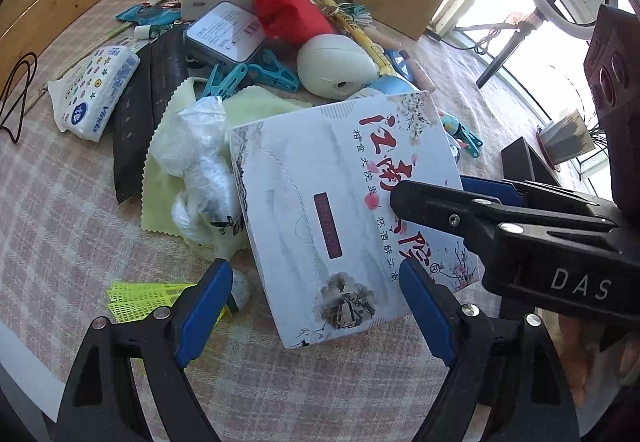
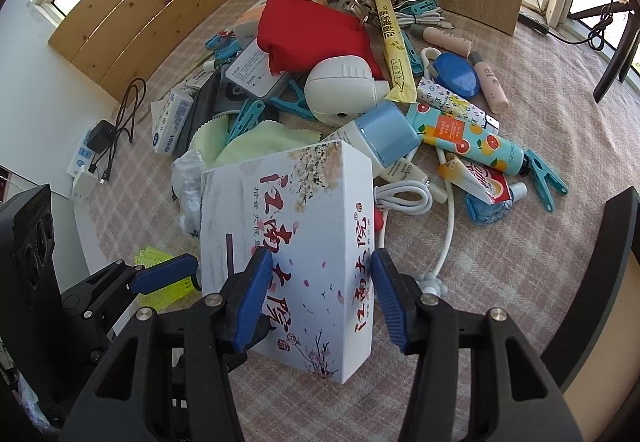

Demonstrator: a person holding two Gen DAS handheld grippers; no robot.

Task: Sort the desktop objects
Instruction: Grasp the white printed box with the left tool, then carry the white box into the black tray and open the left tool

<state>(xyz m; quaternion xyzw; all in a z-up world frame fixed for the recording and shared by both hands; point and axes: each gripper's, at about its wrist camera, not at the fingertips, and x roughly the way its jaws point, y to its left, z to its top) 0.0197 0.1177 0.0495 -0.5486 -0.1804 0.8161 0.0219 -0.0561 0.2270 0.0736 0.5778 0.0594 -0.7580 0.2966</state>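
Observation:
A white tissue box printed with red Chinese characters and blossoms lies tilted at the near edge of a pile of desk clutter. My right gripper straddles its near end, one blue pad on top, the other against its right side; it looks closed on the box. In the left wrist view the right gripper reaches in from the right onto the box. My left gripper is open, its fingers either side of the box's near corner, above a yellow-green shuttlecock.
The pile on the checked cloth holds a red cloth, a white pencil sharpener, teal clips, a tissue pack, a light-green cloth, a fruit-print tube, a white cable. Wooden panels stand behind.

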